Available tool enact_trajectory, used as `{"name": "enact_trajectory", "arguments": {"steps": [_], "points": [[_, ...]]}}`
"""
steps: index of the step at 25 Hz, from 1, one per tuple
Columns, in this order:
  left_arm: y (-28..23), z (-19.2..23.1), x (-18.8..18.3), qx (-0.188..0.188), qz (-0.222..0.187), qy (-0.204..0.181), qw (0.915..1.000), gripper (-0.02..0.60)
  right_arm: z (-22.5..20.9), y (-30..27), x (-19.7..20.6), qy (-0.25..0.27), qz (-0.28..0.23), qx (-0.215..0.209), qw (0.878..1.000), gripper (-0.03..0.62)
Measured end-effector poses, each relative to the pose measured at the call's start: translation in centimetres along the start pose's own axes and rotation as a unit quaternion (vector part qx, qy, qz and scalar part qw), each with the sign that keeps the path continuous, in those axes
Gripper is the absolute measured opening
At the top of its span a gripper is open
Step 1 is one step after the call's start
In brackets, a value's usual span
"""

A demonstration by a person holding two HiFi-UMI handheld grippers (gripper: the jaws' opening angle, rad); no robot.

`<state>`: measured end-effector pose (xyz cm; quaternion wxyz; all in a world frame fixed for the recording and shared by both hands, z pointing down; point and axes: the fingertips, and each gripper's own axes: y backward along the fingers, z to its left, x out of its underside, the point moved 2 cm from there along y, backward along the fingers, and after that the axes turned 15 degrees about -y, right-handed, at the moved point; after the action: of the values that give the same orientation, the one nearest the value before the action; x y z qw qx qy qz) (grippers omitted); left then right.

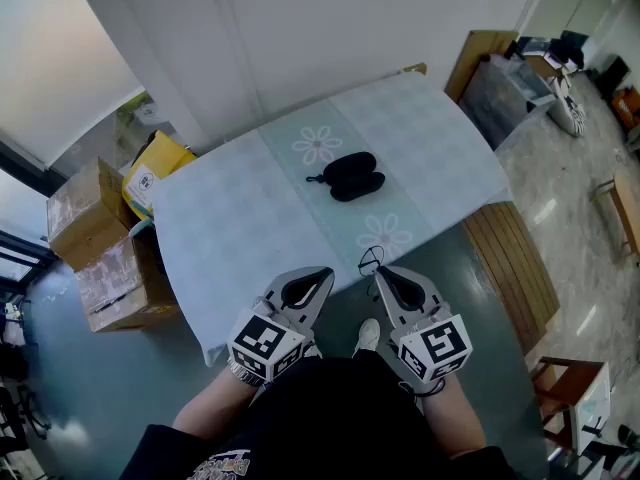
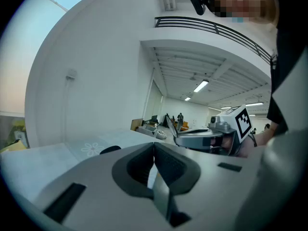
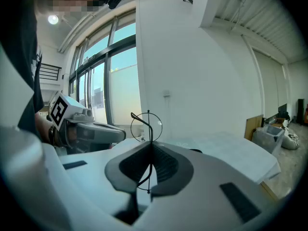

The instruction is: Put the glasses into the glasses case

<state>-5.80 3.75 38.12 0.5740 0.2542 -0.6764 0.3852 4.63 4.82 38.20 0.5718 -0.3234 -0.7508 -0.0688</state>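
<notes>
A black glasses case lies open in the middle of the table on its pale cloth; its dark edge also shows in the left gripper view. My right gripper is shut on thin black wire-rimmed glasses, held at the table's near edge. In the right gripper view the round lens sticks up above the closed jaws. My left gripper hangs beside it, shut with nothing in it. Both are well short of the case.
Cardboard boxes and a yellow box stand on the floor left of the table. A wooden slatted bench lies along the right side. Chairs and clutter fill the far right. A white wall is behind the table.
</notes>
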Motion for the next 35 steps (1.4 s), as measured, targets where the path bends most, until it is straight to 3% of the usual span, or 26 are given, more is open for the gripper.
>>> {"name": "enact_trajectory", "arguments": {"steps": [19,35], "points": [[-0.3,-1.4,-0.1,-0.005,0.002,-0.002,1.0,0.028,-0.3,1.1,-0.2,-0.005,-0.01,-0.016,1.0,0.028],[-1.9,-3.6,-0.5,-0.032,0.016,-0.005,0.9993,0.028,-2.9,2.5,-0.5,-0.009,-0.01,-0.046,0.999,0.028]]}}
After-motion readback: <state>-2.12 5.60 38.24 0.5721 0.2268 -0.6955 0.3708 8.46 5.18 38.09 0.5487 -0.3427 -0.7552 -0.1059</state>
